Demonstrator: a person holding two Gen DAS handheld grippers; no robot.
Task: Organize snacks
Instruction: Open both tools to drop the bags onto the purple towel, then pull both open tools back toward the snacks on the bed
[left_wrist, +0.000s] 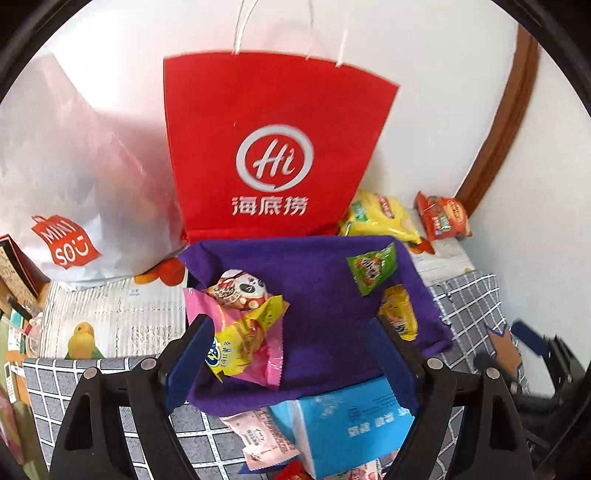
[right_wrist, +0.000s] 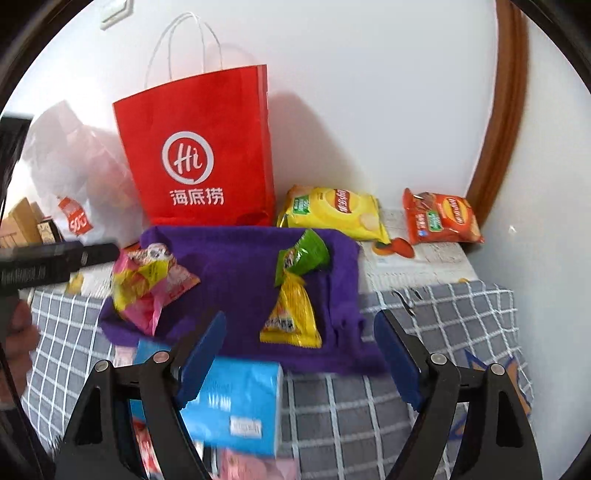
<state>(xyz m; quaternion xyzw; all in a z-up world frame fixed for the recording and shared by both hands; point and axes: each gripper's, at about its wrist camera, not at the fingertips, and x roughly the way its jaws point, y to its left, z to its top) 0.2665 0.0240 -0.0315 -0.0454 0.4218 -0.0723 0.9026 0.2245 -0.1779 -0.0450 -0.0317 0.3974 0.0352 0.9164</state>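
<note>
A purple cloth (left_wrist: 325, 306) (right_wrist: 240, 273) lies on the checked table cover with snack packets on it. At its left, pink and yellow packets (left_wrist: 247, 332) (right_wrist: 147, 284) are piled under a panda-print snack (left_wrist: 240, 288). At its right lie a green packet (left_wrist: 373, 269) (right_wrist: 303, 254) and a yellow packet (left_wrist: 399, 314) (right_wrist: 291, 317). My left gripper (left_wrist: 295, 354) hovers open over the cloth's near edge, nothing between its fingers. My right gripper (right_wrist: 301, 347) is open too, above the cloth's near right part. A blue box (left_wrist: 347, 424) (right_wrist: 232, 406) sits below both.
A red paper bag (left_wrist: 273, 147) (right_wrist: 199, 155) and a white plastic bag (left_wrist: 74, 184) stand against the wall. Yellow (right_wrist: 332, 214) and orange (right_wrist: 439, 218) chip bags lie at the back right. More small packets (left_wrist: 258, 439) lie by the blue box. A hand (right_wrist: 18, 332) holds the left gripper.
</note>
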